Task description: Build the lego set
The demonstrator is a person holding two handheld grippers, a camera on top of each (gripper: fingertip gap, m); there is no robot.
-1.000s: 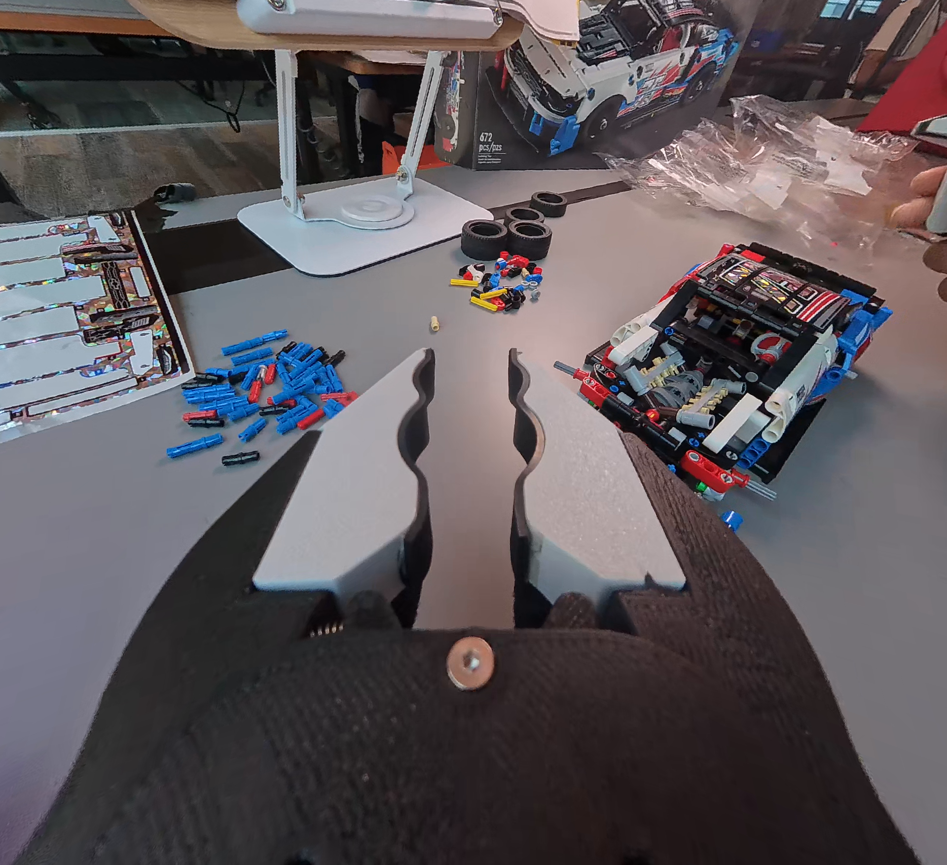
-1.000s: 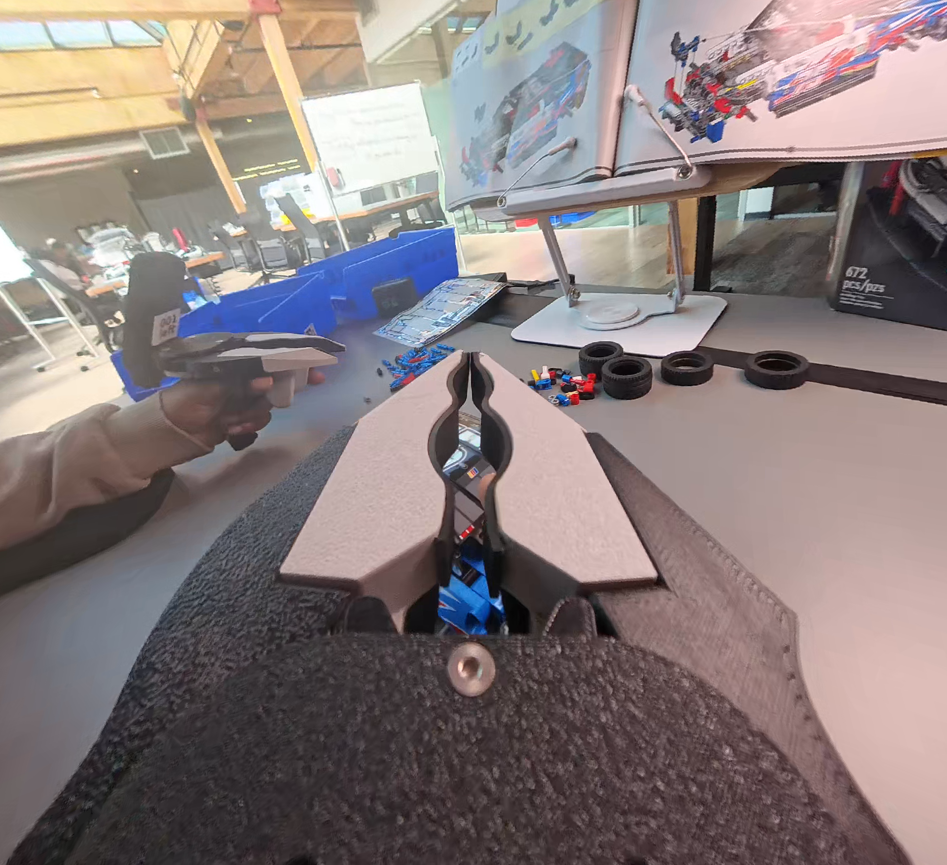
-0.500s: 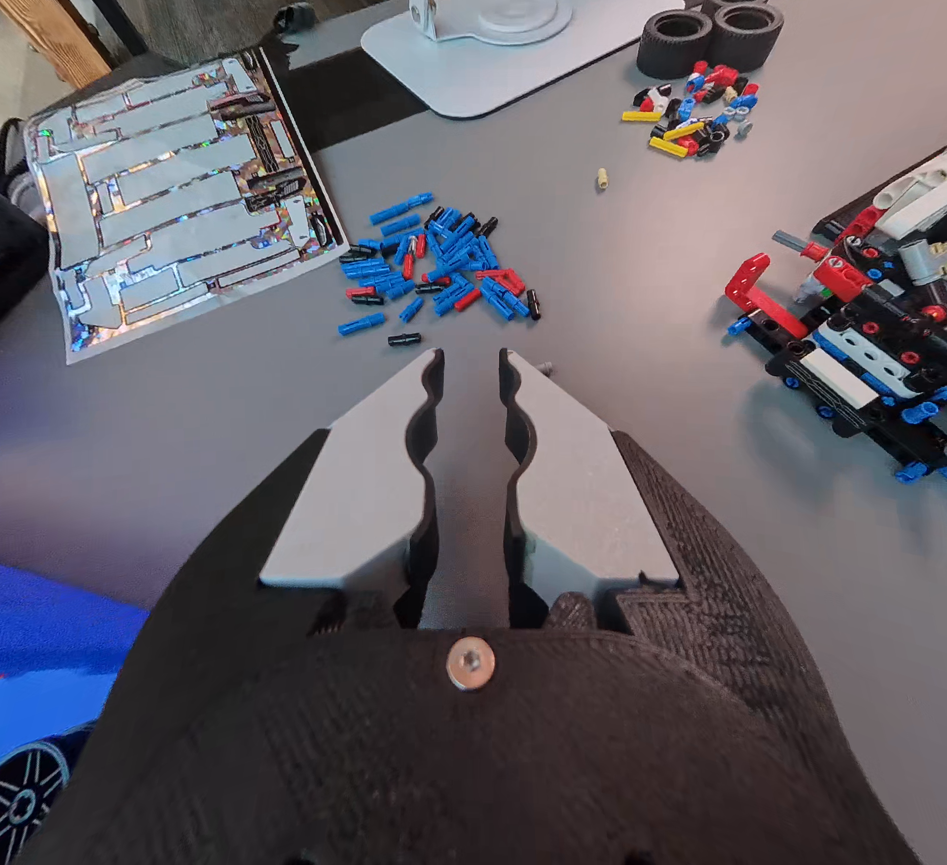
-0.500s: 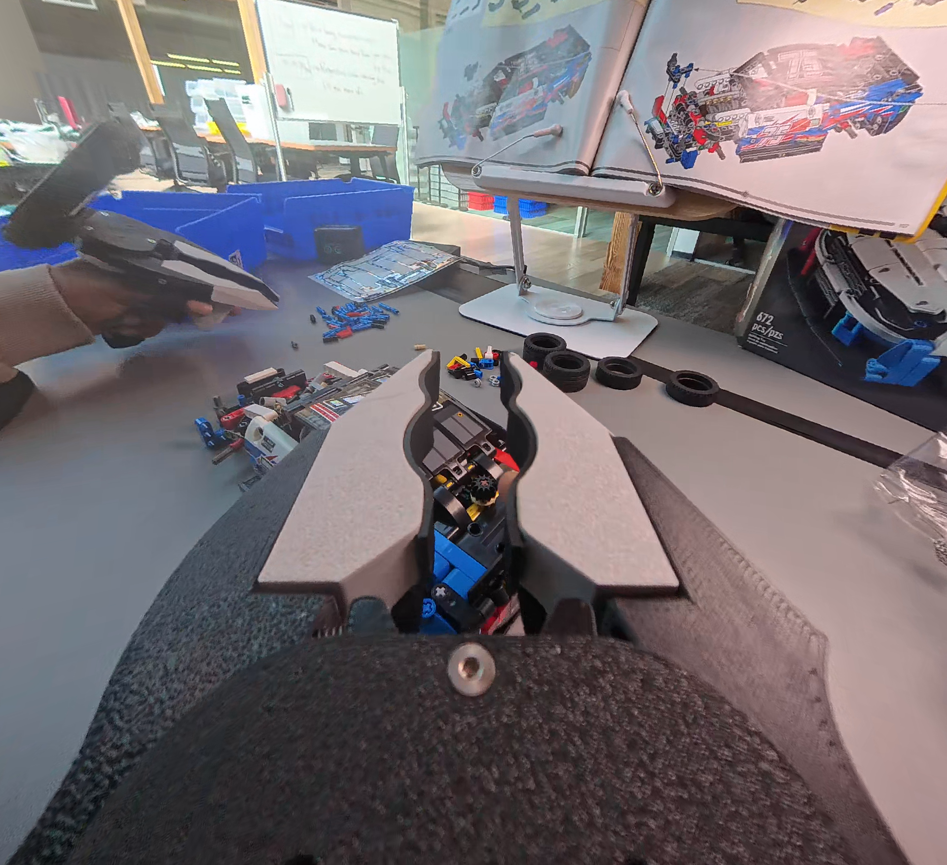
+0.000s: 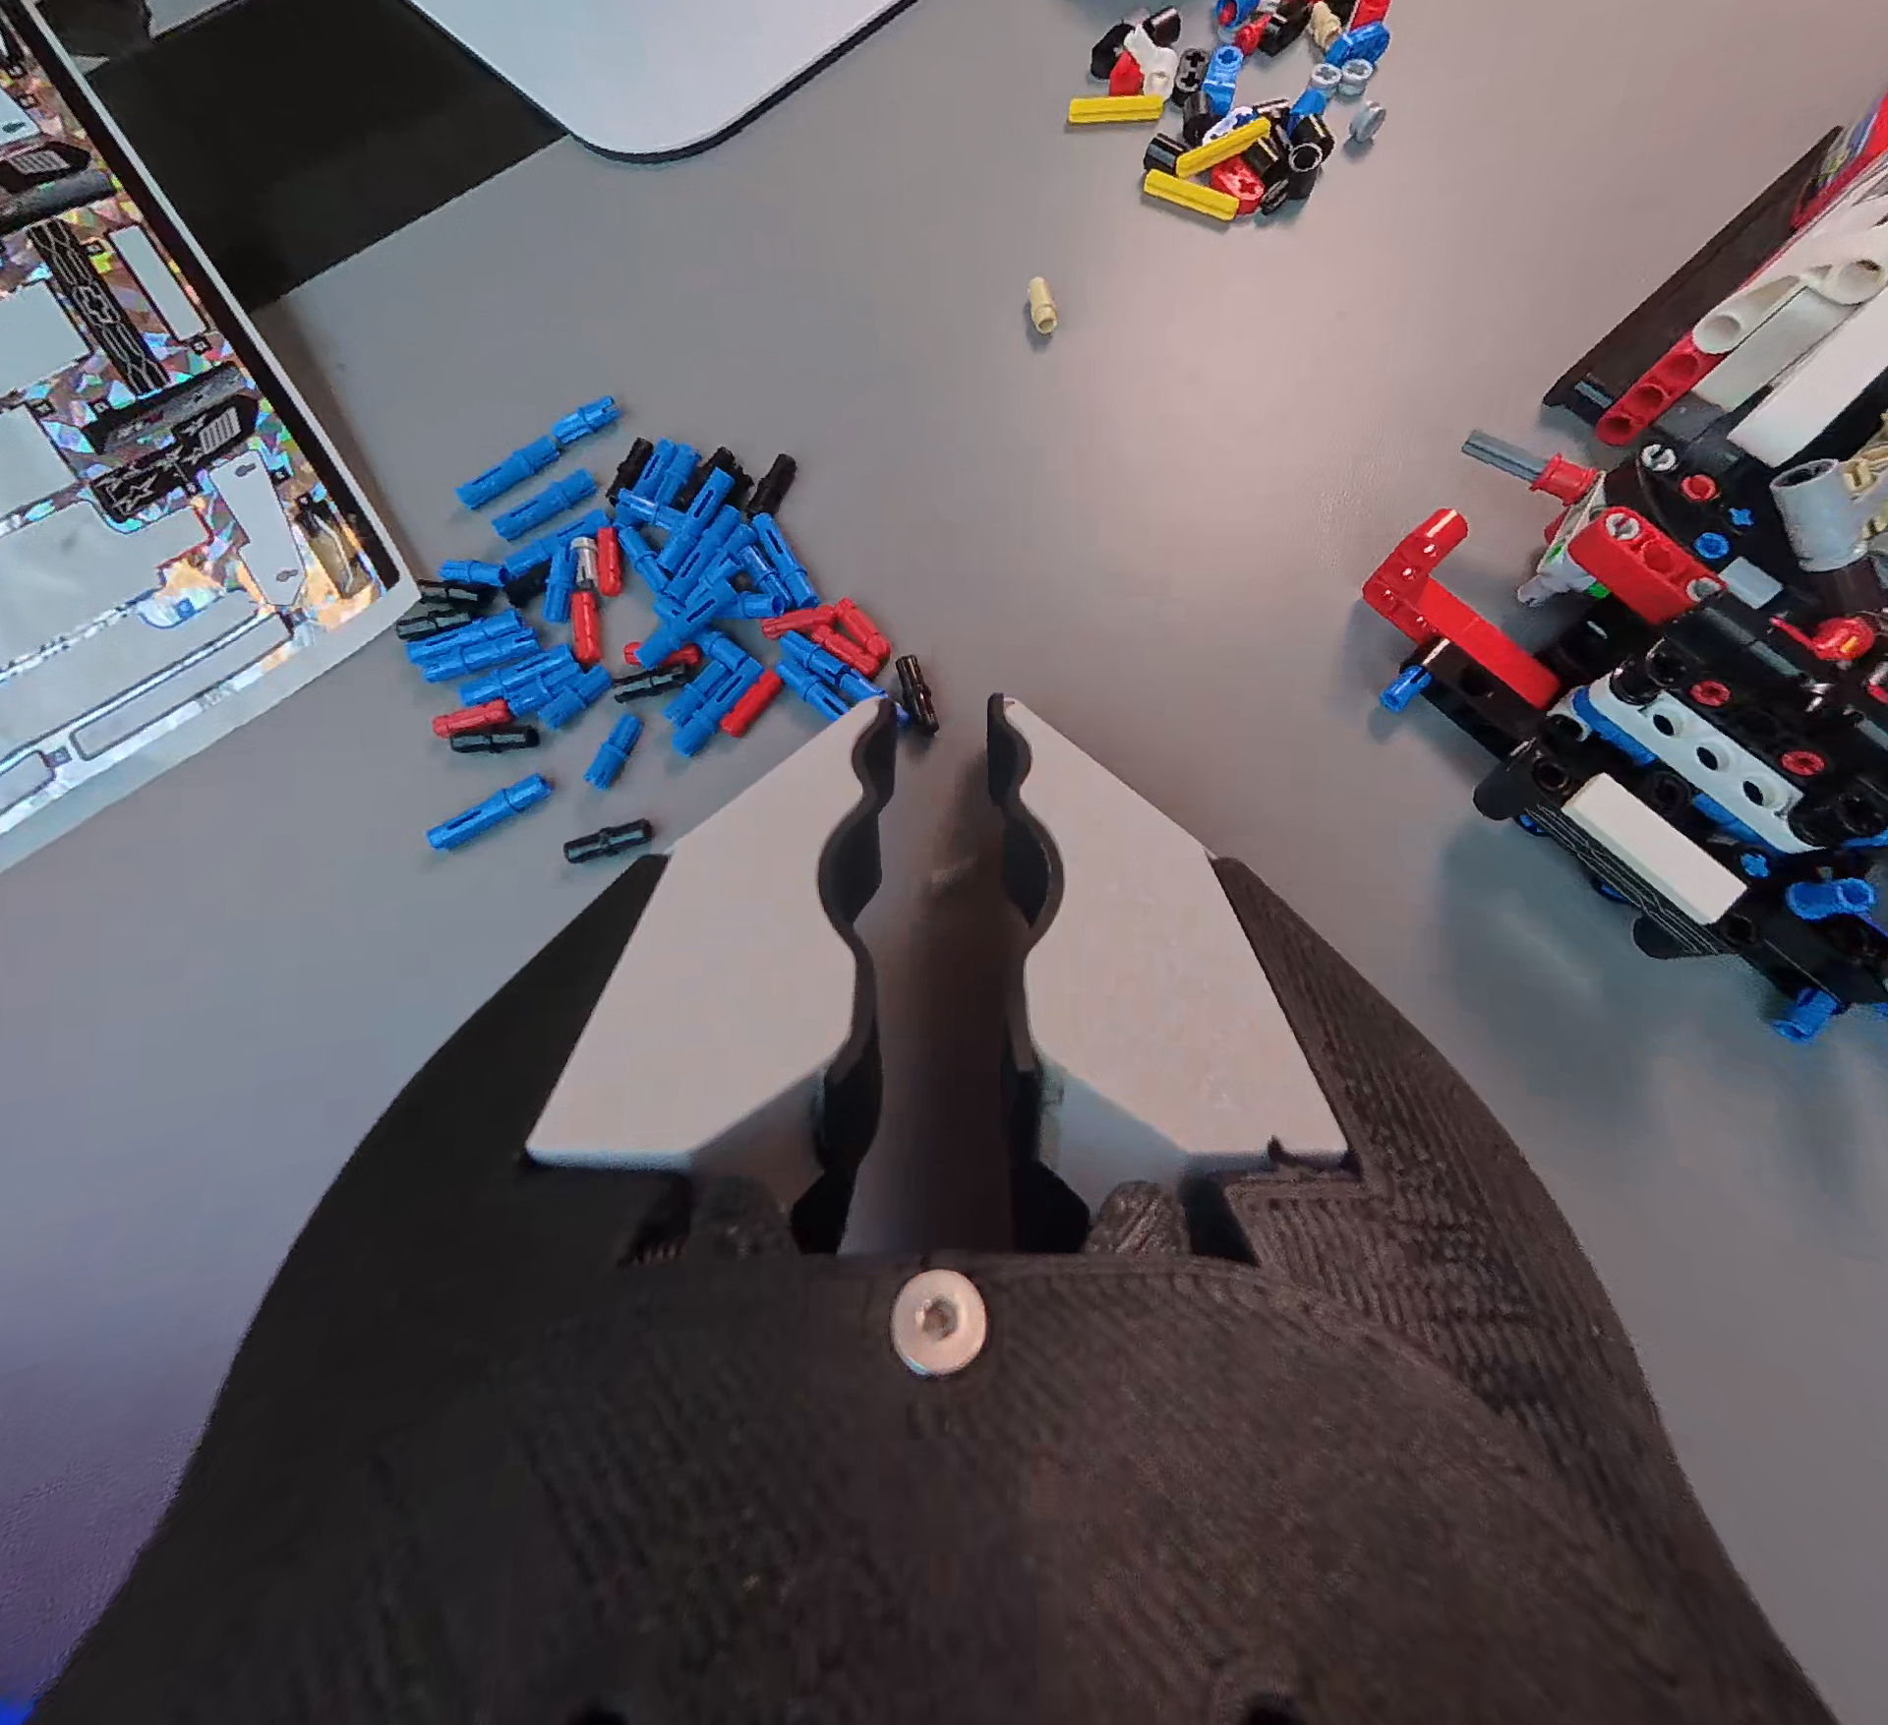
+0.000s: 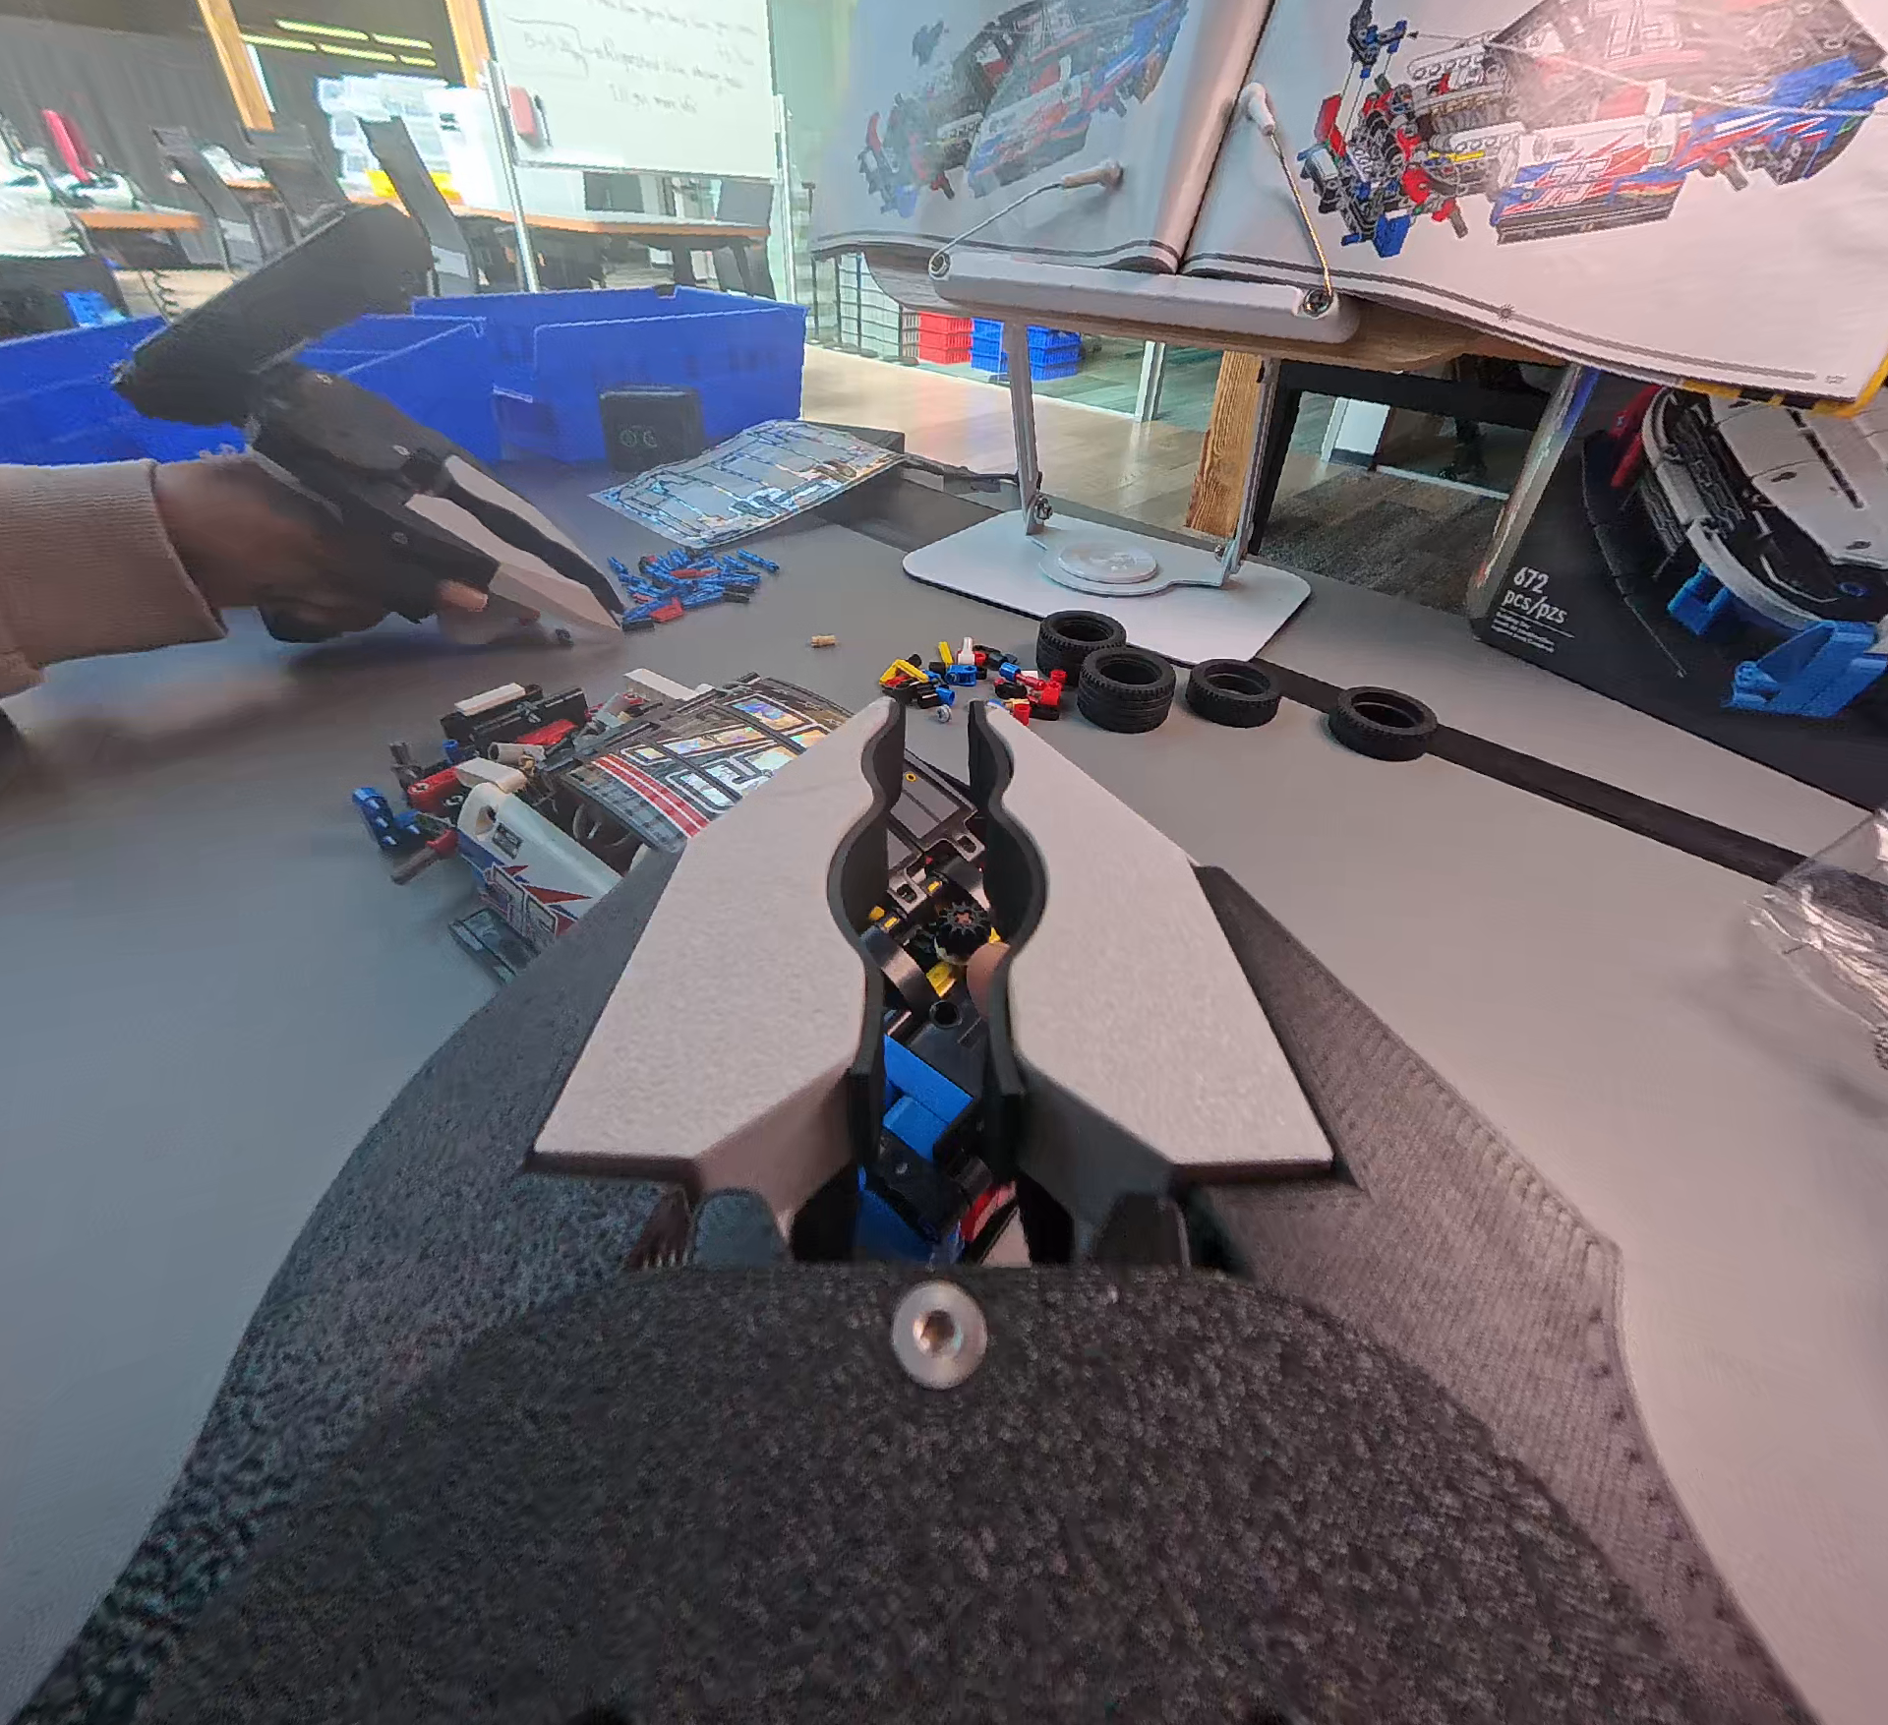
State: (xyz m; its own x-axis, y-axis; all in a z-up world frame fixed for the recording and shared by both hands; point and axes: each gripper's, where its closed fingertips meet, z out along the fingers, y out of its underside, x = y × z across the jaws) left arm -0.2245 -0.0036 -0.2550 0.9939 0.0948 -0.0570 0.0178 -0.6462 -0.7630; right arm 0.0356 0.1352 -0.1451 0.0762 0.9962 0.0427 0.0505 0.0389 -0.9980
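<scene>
1. My left gripper [image 5: 938,713] hung low over the desk [image 5: 1124,470] at the near edge of the pin pile [image 5: 654,603], its fingers narrowly parted and empty, one black pin [image 5: 916,693] lying just beyond the tips.
2. My right gripper [image 6: 936,718] sat over the rear of the part-built car [image 6: 654,777], fingers narrowly apart; I couldn't tell whether they touched it.
3. The car stood on the desk, well apart from the pile.
4. I judged the pin light, stiff and smooth, likely to roll or squirt out; I'd pinch it across its middle collar.
5. The car looked rigid but fragile at its panels, so I'd hold its frame beams.
</scene>
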